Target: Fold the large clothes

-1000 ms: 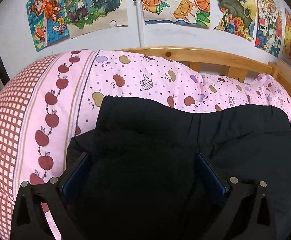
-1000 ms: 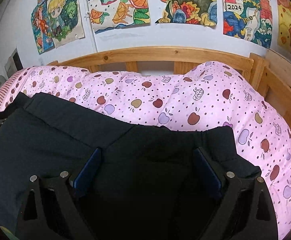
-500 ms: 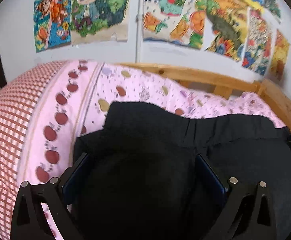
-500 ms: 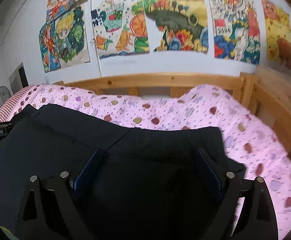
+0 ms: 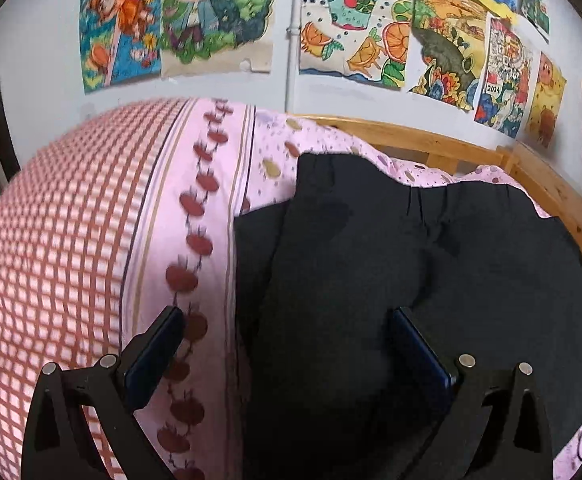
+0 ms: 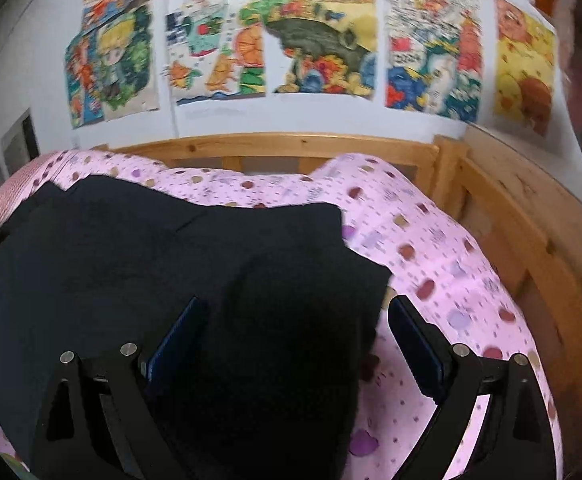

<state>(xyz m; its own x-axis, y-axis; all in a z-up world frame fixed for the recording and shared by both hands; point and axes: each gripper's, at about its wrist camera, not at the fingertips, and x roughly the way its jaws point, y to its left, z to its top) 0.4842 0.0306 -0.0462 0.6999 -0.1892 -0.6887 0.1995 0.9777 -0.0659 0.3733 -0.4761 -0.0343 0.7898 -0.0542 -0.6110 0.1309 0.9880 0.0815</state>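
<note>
A large black garment (image 5: 391, 272) lies folded on the pink apple-print bedcover (image 5: 219, 208); it also shows in the right wrist view (image 6: 179, 264). My left gripper (image 5: 287, 332) is open and straddles the garment's left edge, its left finger over the bedcover. My right gripper (image 6: 295, 324) is open and straddles the garment's right edge, its right finger over the pink bedcover (image 6: 443, 256). Neither gripper holds cloth.
A wooden bed rail (image 6: 291, 148) runs along the far side and down the right (image 6: 551, 248). The wall behind carries several colourful posters (image 5: 351, 36). A red-checked part of the cover (image 5: 51, 240) lies to the left.
Both grippers have lifted and spread apart: the left one moved left off the garment's middle to its left edge, the right one moved right to its right edge. The garment stays lying.
</note>
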